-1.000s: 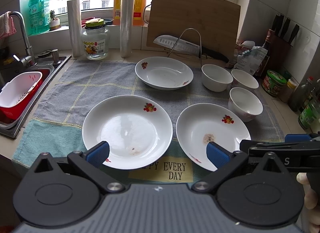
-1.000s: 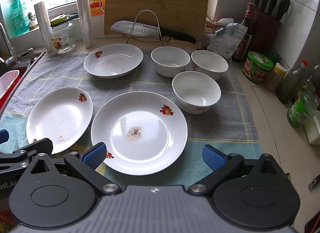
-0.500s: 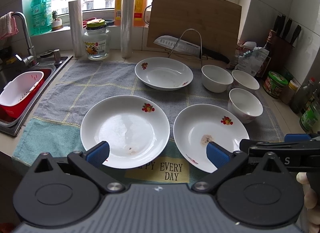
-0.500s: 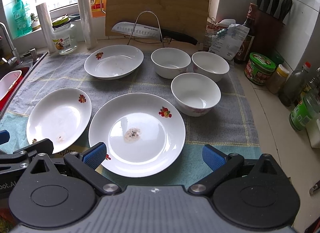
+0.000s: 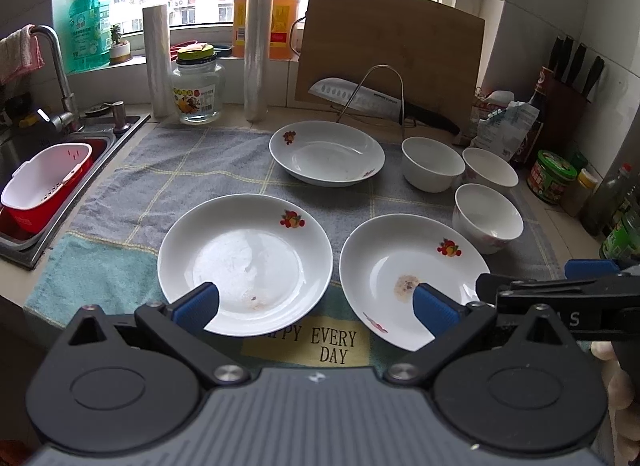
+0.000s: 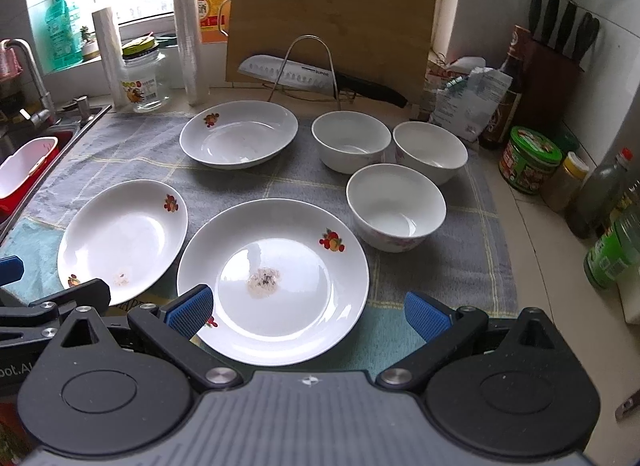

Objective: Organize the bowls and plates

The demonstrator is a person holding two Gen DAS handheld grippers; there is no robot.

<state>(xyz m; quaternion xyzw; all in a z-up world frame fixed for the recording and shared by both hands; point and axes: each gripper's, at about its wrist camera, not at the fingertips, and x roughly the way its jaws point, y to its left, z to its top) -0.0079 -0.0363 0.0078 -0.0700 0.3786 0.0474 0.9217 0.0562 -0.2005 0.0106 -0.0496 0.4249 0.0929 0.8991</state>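
Note:
Three white plates with fruit prints lie on a grey-green towel: a near-left plate [image 5: 245, 262] [image 6: 122, 240], a near-right plate [image 5: 412, 278] [image 6: 272, 286] with a food stain, and a far plate [image 5: 326, 153] [image 6: 239, 133]. To the right stand three white bowls: [image 5: 432, 163] [image 6: 351, 141], [image 5: 490, 167] [image 6: 430, 151] and the nearest one [image 5: 488, 217] [image 6: 396, 207]. My left gripper [image 5: 316, 308] hovers open over the near edges of both front plates. My right gripper [image 6: 308, 312] hangs open over the stained plate's near rim and holds nothing.
A sink [image 5: 24, 169] with a red-and-white basket [image 5: 44, 181] lies at left. At the back stand a cutting board [image 5: 390, 49], a knife on a wire rack [image 5: 372, 99], a glass jar [image 5: 198, 83] and film rolls. Jars, bottles and a knife block [image 6: 560, 57] crowd the right counter.
Both grippers have drifted slightly forward and up; the plates sit a little lower and nearer in view. Nothing was grasped and the dishes have not moved.

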